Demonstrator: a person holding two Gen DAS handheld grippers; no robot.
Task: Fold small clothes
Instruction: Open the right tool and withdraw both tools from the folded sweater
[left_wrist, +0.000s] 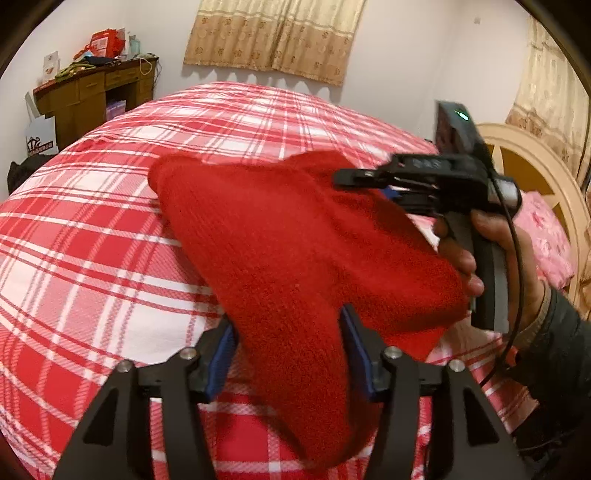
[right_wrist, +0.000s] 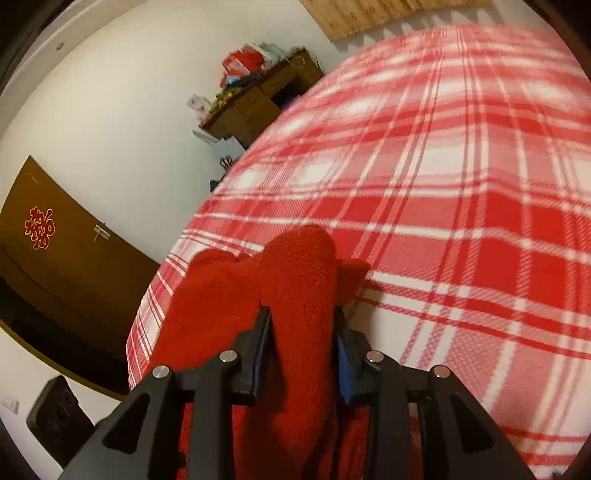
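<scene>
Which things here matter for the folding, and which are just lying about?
In the job: red knitted garment; left gripper with the knit between its jaws; right gripper closed on a fold of it; plaid bedspread.

Lying about: cluttered wooden desk; curtain; white bag.

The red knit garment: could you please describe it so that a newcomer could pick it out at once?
Start from the bed, covered by a red-and-white plaid sheet. Above its near part, the garment hangs between the left gripper and the right gripper. It is the only plain, solid red, fuzzy knit; the sheet around it is checked.
</scene>
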